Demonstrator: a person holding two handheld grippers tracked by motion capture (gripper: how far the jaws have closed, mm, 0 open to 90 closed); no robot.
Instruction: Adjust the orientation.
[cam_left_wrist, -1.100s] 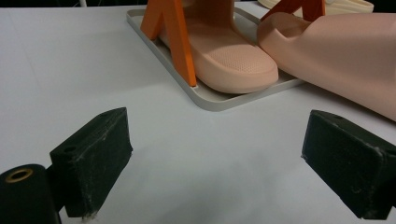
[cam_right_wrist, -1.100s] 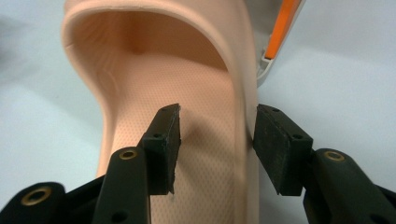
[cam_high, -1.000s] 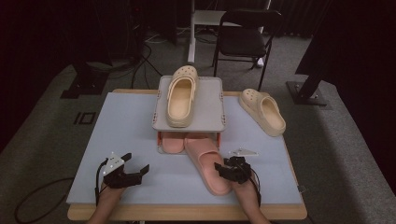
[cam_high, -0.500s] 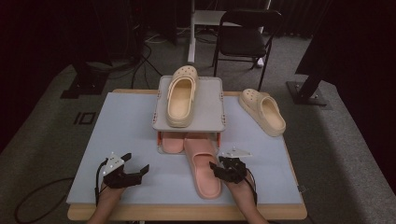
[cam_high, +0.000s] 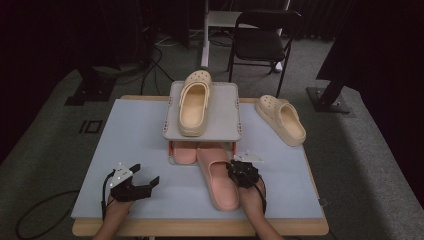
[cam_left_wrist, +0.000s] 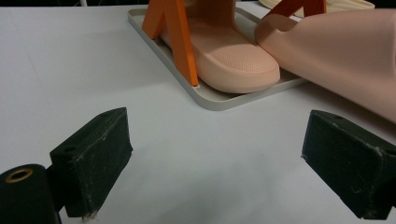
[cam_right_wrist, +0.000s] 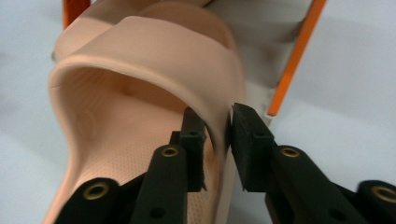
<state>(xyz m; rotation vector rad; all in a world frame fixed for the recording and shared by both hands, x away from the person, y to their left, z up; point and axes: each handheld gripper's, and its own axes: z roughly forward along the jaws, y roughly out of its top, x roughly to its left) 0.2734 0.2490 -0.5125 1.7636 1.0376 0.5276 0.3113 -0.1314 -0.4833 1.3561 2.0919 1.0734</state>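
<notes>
A pink slide (cam_high: 218, 184) lies on the table with its toe under the rack and its heel toward me. My right gripper (cam_high: 234, 168) is at its right side; in the right gripper view the pads (cam_right_wrist: 247, 135) pinch the right edge of the slide's strap (cam_right_wrist: 154, 70). These jaws have just been closing, with the strap between them, and the right gripper (cam_right_wrist: 217, 126) is shut on it. My left gripper (cam_high: 145, 174) rests open at the front left of the table, its jaws wide apart (cam_left_wrist: 215, 154) with bare table between them. A second pink slide (cam_left_wrist: 229, 60) sits on the rack's lower tray (cam_left_wrist: 219, 100).
A grey two-level rack (cam_high: 225, 127) on orange legs stands mid-table, with a cream clog (cam_high: 192, 102) on top. Another cream clog (cam_high: 282, 120) lies on the table to the right. A black chair (cam_high: 262, 42) stands beyond the table.
My right gripper moved left onto the pink slide's side and closed on its strap; the slide's heel swung slightly left. The left gripper stayed put.
</notes>
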